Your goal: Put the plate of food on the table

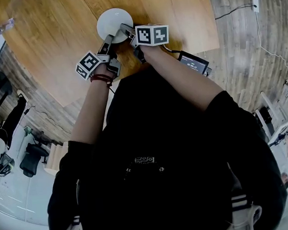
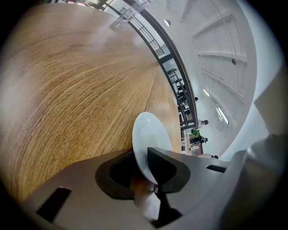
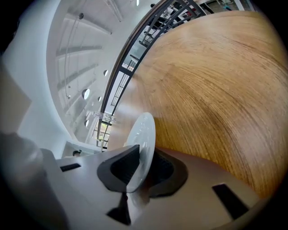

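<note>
A black screened device [image 1: 195, 63] and a white socket [image 1: 255, 2] show at right

The head view looks steeply down from above the person's head, past the person's body [image 1: 159, 185]. It stands far enough off to take in the near part of the desk [image 1: 48, 35] and the floor [image 1: 248, 54] round it. The left gripper view rides on the left hand-held gripper [image 2: 143, 167] and looks along its jaws, low and close over the desk. It is rolled so that the desk fills the picture's left and the room [image 2: 216, 67] its right. The right gripper view, on the right hand-held gripper [image 3: 140, 170], mirrors it. All three share the white plate [image 1: 113, 21] and the desk about it.
</note>
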Motion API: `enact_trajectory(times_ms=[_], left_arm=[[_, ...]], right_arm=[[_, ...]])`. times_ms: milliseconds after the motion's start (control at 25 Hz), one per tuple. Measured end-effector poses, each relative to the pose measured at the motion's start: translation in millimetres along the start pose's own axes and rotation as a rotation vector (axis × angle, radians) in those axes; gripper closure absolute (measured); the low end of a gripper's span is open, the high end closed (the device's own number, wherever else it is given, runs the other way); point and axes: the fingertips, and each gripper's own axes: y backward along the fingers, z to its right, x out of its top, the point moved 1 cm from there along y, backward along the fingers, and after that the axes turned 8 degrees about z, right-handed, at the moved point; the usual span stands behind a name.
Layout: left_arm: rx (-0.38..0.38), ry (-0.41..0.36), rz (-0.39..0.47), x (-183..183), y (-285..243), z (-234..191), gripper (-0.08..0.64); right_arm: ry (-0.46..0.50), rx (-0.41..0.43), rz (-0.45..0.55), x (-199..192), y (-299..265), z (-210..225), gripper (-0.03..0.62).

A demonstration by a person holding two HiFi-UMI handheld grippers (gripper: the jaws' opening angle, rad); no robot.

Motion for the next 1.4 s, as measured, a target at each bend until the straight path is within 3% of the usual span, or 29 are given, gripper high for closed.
enact_trajectory(times_ms=[320,600,720,920,1160,1400], left_arm=[[0.057,-0.121,-0.067,-2,0,5,0.440],[0.063,-0.163,-0.087,-3,-1,4,0.416],[0.058,-0.170,-0.089,-2,1,6,0.400],[0.039,-0.196,-0.094,10,12,7,0.393],[0.026,-0.228,-0.103,10,11,10,0.316],[0.028,-0.235,-0.107,14,20,5,0.262]], right_arm=[[0.149,-0.064,-0.022,4,-1,3,0.505],[0.297,-0.085,-0.033,7,-3,-2,0.489],[0.349,-0.097,-0.043,5,-2,-4,0.454],[0.376,-0.102,-0.044,0,-5,-19,0.399],[0.402,-0.117,-0.037,-2,-2,-17,0.325],[0.399,-0.206,-0.010,6,16,-9,0.299]])
